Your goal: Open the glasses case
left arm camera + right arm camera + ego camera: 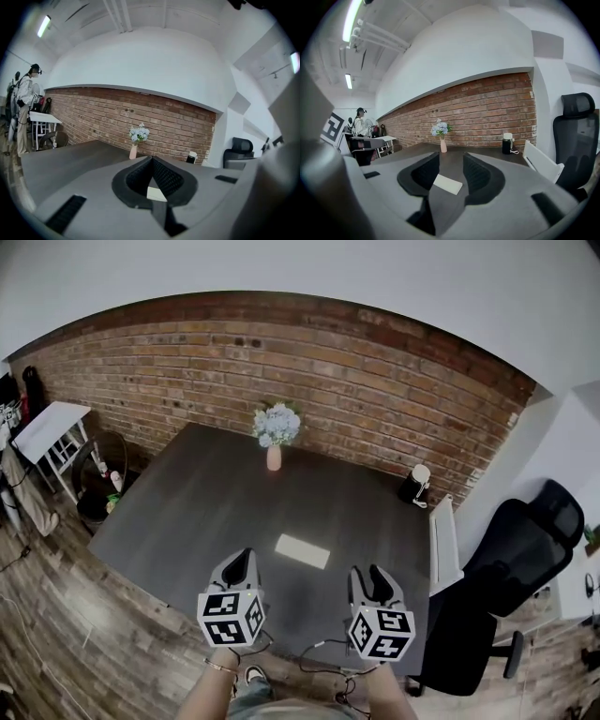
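Both near-edge: L tongs (246, 557), R tongs (367, 570); case (302, 551) ahead.

white flat rectangular glasses case (302, 551): too small in head view to make out a seam, hinge or clasp

left gripper view: closed dark jaws of the left gripper (151, 159) cover most of the case, only a pale wedge shows below them

person's forearms (208, 692) cut off by the head view's bottom edge

small black cylinder with white top (418, 482) at the table's far right corner: can't tell what it is

black mesh office chair (576, 136) cut by the right edge in right gripper view

dark clutter on the floor (98, 491) beside the white side table (52, 423): too small to identify
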A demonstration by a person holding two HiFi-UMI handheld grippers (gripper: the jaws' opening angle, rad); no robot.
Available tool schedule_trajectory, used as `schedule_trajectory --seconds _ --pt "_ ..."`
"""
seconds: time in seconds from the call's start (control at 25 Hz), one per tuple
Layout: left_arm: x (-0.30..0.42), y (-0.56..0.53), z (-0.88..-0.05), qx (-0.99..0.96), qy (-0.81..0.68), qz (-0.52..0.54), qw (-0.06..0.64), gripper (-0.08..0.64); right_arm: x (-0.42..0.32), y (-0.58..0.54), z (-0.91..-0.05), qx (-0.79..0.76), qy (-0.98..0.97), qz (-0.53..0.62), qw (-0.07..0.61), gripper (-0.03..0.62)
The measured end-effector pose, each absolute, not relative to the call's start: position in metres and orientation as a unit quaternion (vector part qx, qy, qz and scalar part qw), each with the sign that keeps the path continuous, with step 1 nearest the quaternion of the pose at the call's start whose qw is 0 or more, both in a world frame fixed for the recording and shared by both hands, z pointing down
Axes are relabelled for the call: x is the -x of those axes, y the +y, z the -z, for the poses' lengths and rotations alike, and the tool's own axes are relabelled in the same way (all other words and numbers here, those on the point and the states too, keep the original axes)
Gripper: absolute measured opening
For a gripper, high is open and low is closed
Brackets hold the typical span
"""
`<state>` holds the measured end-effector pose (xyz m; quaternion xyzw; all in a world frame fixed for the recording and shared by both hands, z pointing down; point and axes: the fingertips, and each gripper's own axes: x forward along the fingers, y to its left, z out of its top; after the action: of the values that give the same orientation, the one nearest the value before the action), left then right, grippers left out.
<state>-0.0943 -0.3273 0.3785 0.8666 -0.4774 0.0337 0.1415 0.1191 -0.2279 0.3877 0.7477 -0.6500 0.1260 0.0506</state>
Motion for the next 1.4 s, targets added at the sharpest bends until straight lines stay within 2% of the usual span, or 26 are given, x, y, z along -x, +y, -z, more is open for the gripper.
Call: schedule_trajectory --seconds 0.48,1.4 --pt "0.089 -0.406 -0.376 -0.902 -0.413 -0.057 0.112 -0.002 -0.109 -0.275 -0.405 -0.792 -0.591 -0.151 0.022 0.162" --pt "0.045 -0.446 -0.477 -0.879 -0.416 -0.108 0.206 -0.002 -0.129 -0.338 -0.478 -0.745 -0.619 -0.214 0.129 0.163"
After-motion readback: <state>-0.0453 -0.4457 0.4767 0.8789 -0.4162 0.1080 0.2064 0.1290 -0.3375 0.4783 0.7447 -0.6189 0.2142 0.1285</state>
